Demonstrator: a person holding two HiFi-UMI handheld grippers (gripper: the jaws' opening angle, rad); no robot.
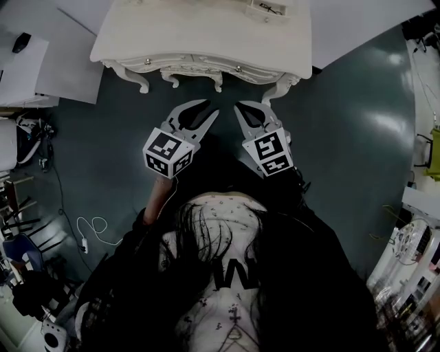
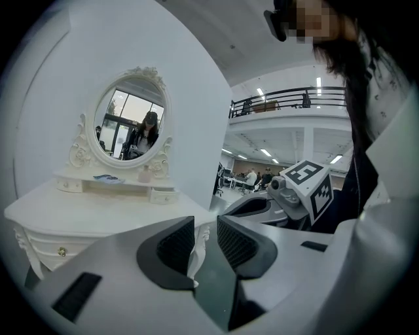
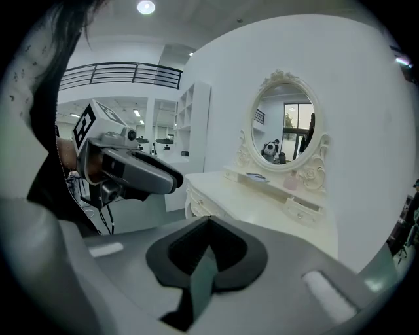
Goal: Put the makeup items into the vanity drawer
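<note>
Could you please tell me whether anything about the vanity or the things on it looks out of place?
Nothing stands out. The vanity stands upright, its oval mirror looks intact, and the small pink bottle below the mirror sits upright. No spill or damage shows.

You face a white vanity (image 1: 199, 34) with an oval mirror (image 3: 283, 127) against a white wall (image 3: 366, 85); dark green floor (image 1: 344, 124) underfoot, ceiling lights (image 3: 145, 6) above a railed balcony (image 3: 124, 73).

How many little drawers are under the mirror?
2. One little drawer sits at the shelf's left end, the other at its right end, under the oval mirror. More may be hidden.
</note>
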